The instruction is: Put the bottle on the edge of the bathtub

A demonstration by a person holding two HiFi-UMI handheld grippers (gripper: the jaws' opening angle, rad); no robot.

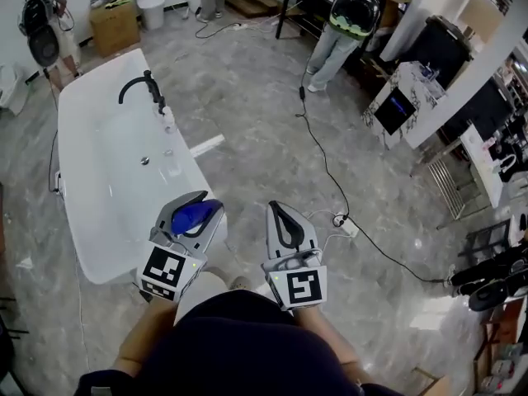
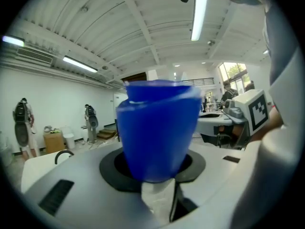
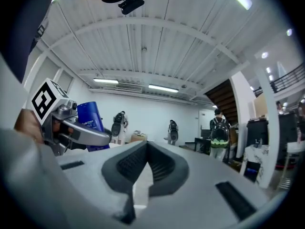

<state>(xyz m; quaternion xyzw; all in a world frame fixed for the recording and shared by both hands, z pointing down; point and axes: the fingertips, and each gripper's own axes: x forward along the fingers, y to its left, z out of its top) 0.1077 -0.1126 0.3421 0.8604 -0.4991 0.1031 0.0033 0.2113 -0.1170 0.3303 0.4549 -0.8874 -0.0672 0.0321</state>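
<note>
Blue bottle (image 1: 195, 216) sits clamped in the left gripper (image 1: 200, 205), which points forward at waist height. The white bathtub (image 1: 82, 221) lies at ten o'clock. The right gripper (image 1: 279, 211), at three o'clock beside it, points forward with jaws together, empty.

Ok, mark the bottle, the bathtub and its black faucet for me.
bottle (image 1: 196, 214): head view, on its blue body.
bathtub (image 1: 91, 85): head view, on the wide white rim at its far end.
faucet (image 1: 152, 89): head view, on its black upright stem.

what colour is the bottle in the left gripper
Blue. The bottle shows best in the left gripper view.
</note>
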